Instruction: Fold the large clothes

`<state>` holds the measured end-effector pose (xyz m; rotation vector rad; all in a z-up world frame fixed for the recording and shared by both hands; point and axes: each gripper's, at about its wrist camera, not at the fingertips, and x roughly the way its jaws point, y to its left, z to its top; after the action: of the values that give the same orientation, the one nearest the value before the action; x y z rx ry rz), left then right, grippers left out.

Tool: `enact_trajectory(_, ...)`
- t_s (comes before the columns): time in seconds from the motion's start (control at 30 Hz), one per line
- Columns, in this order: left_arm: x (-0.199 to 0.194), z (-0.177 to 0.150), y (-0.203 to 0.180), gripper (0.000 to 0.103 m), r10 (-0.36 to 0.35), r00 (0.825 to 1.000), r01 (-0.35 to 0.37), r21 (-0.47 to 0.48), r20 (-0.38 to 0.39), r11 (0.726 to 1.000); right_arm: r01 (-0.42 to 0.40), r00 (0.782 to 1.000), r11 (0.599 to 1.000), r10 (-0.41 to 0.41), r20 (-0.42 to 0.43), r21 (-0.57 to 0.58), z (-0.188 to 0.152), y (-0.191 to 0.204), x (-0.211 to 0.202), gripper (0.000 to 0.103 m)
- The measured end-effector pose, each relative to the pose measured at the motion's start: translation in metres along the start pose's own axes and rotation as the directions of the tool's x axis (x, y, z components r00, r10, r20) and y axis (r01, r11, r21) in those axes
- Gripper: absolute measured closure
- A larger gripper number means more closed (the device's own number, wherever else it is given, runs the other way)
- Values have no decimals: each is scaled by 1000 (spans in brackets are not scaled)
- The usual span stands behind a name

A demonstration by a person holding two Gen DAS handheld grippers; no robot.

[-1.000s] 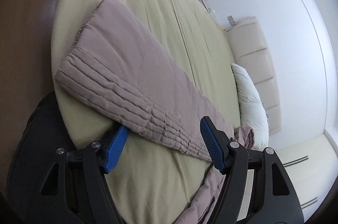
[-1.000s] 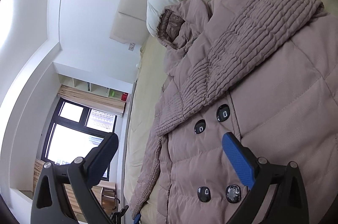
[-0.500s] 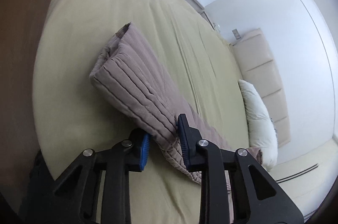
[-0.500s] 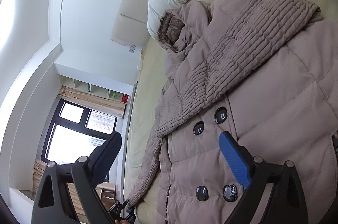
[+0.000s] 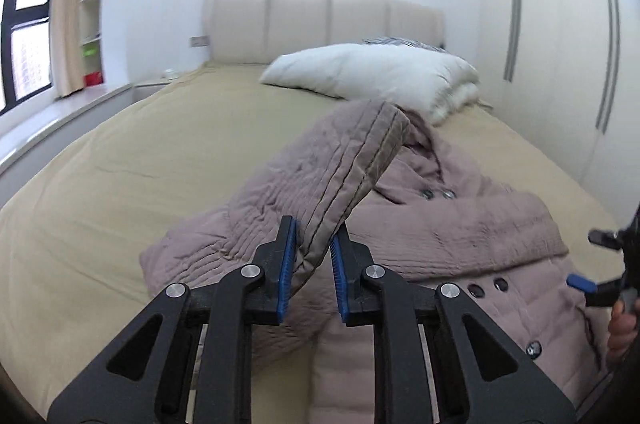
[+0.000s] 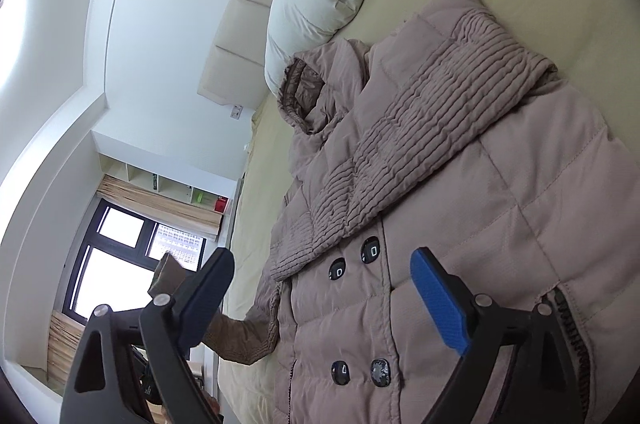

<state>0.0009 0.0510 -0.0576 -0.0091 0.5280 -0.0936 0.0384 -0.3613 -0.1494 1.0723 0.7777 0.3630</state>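
The left gripper (image 5: pixel 313 266) has its blue-padded fingers (image 5: pixel 286 276) pressed close on a sleeve (image 5: pixel 340 175), raised above the bed. The right gripper (image 6: pixel 320 300) hovers over the coat with fingers (image 6: pixel 438 304) spread wide, gripping nothing.

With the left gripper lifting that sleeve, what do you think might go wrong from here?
The left gripper pinches only the cuff edge of the sleeve, so the thick fabric may slip out. The right gripper hovers open above the coat, so nothing pins the body, which might drag across the bed.
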Motion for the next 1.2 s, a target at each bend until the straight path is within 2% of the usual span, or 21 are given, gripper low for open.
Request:
enact_trajectory(0.07, 24, -2, -49, 87, -37, 999, 39, 67, -27, 997, 5, 1000, 1000, -5, -12, 4, 0, -2, 3, 10)
enact_trajectory(0.1, 29, -13, -64, 87, -58, 997, 62, 97, -46, 993, 7, 1000, 1000, -7, -22, 5, 1, -2, 6, 10)
enact_trajectory(0.23, 35, -49, -101, 87, -78, 994, 91, 179, -78, 980, -15, 995, 1000, 18, -96, 27, 3, 1, 26, 10)
enact_trajectory(0.3, 37, -59, -111, 87, -83, 993, 98, 201, -82, 975, -32, 986, 999, 37, -163, 33, 2, 7, 47, 10)
enact_trajectory(0.5, 39, -79, -108, 87, -91, 993, 107, 246, -76, 963, -72, 940, 992, 103, -326, 108, -6, 23, 121, 10)
enact_trajectory(0.57, 37, -73, -101, 87, -90, 993, 105, 258, -71, 960, -88, 915, 990, 124, -384, 110, -10, 32, 145, 10)
enact_trajectory(0.7, 33, -69, -96, 87, -93, 994, 107, 263, -65, 959, -79, 877, 992, 116, -465, 97, -17, 43, 184, 12)
enact_trajectory(0.73, 32, -68, -94, 87, -94, 994, 107, 259, -64, 960, -75, 872, 992, 113, -476, 97, -18, 44, 191, 23)
enact_trajectory(0.77, 33, -68, -93, 87, -95, 993, 110, 254, -71, 961, -69, 863, 993, 108, -494, 96, -19, 44, 199, 38)
enact_trajectory(0.8, 33, -67, -91, 87, -97, 992, 114, 244, -82, 963, -76, 853, 993, 114, -509, 96, -20, 45, 205, 45)
enact_trajectory(0.83, 35, -67, -88, 86, -99, 991, 118, 230, -92, 966, -75, 850, 993, 109, -515, 85, -20, 48, 208, 57)
enact_trajectory(0.87, 35, -66, -86, 86, -104, 990, 123, 213, -99, 969, -72, 851, 995, 97, -517, 68, -20, 51, 209, 65)
enact_trajectory(0.93, 28, -62, -78, 85, -126, 987, 143, 180, -103, 973, -91, 852, 996, 91, -515, 25, -19, 59, 206, 76)
enact_trajectory(0.97, 22, -59, -75, 84, -138, 986, 153, 169, -98, 974, -103, 860, 995, 87, -503, -5, -16, 66, 201, 79)
enact_trajectory(1.07, 4, -49, -68, 81, -168, 984, 175, 134, -64, 975, -135, 888, 989, 92, -450, -63, -3, 81, 181, 82)
enact_trajectory(1.2, -1, -26, -46, 81, -200, 979, 201, 19, -40, 980, -147, 935, 977, 86, -345, -153, 30, 102, 139, 83)
